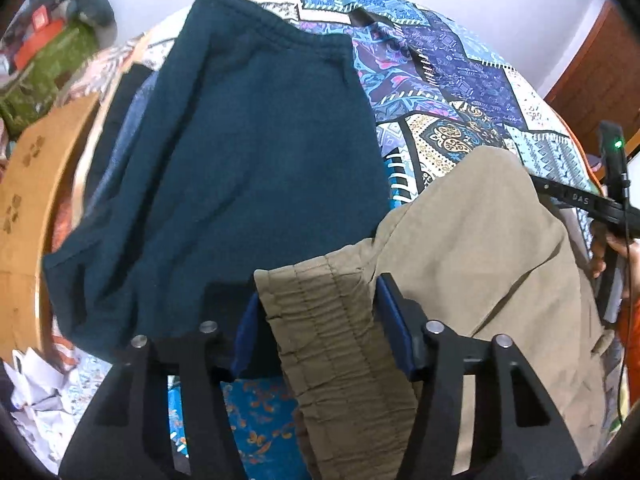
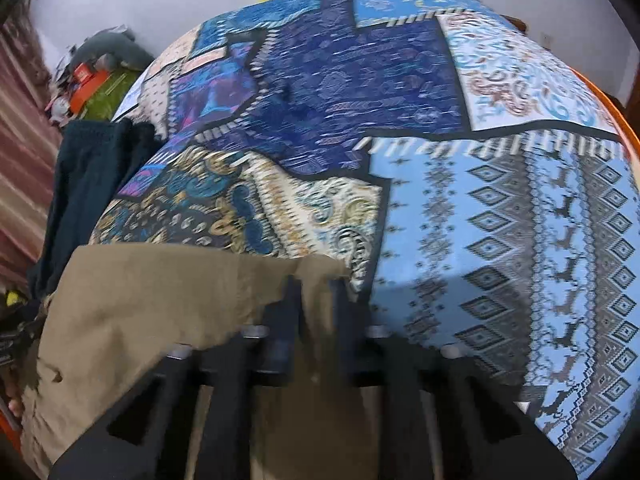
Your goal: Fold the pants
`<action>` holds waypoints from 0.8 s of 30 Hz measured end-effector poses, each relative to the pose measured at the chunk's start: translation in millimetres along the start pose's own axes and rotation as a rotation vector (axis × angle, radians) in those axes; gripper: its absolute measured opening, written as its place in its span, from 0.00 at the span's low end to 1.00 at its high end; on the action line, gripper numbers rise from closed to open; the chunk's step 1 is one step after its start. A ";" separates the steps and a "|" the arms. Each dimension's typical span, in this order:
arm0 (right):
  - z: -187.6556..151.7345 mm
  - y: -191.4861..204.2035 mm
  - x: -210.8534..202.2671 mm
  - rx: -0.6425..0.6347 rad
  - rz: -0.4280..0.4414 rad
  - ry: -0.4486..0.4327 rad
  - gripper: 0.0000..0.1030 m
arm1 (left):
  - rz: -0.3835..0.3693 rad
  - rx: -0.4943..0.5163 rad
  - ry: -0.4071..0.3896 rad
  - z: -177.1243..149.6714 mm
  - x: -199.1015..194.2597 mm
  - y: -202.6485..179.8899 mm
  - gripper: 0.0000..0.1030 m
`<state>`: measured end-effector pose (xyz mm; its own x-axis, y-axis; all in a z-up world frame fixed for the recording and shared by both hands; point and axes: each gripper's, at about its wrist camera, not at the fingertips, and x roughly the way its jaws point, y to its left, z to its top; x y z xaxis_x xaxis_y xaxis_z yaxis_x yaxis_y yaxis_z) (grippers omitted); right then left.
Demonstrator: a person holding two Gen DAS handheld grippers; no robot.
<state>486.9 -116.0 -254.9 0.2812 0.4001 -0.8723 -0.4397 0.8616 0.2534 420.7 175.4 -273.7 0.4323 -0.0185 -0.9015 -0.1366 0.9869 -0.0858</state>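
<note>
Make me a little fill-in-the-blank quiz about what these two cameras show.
1. Both grippers hold the ____ pants.
2. The left gripper grips their elastic ____.
3. The dark teal garment lies to the ____ of them in the left view.
4. Everything rests on a patchwork ____.

Missing words: tan; waistband; left; bedspread

Bed (image 2: 500, 208) spread with a patchwork quilt (image 1: 440, 68); on it, dark teal sweatpants (image 1: 248, 152) beyond the left jaws, khaki pants (image 1: 480, 240) between both pairs of jaws.
</note>
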 end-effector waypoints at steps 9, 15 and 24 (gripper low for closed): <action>5.0 20.1 -82.6 -0.081 -0.046 -0.207 0.09 | 0.056 0.026 -0.111 11.9 -53.1 -7.1 0.47; 20.5 32.8 -166.1 -0.115 -0.065 -0.369 0.09 | 0.074 0.061 -0.241 16.4 -114.4 -22.7 0.46; -9.7 60.1 -229.4 -0.165 -0.072 -0.471 0.09 | 0.072 0.106 -0.290 -5.9 -160.7 -42.0 0.46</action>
<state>387.8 -159.1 -43.6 0.6531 0.4717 -0.5924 -0.5233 0.8466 0.0972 351.8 136.0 -127.7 0.6635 0.0838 -0.7435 -0.0890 0.9955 0.0328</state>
